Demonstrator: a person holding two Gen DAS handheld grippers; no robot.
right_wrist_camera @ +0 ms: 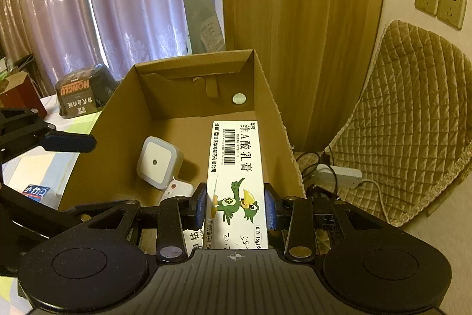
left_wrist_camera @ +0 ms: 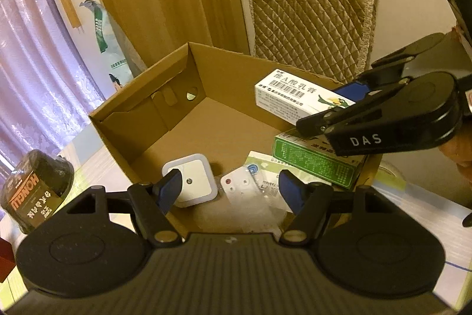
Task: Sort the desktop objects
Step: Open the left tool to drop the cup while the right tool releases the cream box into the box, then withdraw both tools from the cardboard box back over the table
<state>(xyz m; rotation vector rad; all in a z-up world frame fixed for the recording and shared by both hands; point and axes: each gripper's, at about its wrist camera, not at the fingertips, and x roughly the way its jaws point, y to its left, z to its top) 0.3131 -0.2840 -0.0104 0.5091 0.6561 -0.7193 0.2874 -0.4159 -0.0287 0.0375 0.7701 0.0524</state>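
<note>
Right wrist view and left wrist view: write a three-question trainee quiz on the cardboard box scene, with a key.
1. True or false: the right gripper is shut on the white ointment box.
2. Which item lies on the floor of the cardboard box? A. night light B. scissors C. mug
3. Fill in: the left gripper has its jaws ____.

Key: 1 true; 2 A; 3 open.

A quilted chair cushion (right_wrist_camera: 413, 120), wall sockets (right_wrist_camera: 439, 3) and a power strip (right_wrist_camera: 339, 176) are seen right of the tongs; curtains (right_wrist_camera: 88, 5) hang left.
</note>
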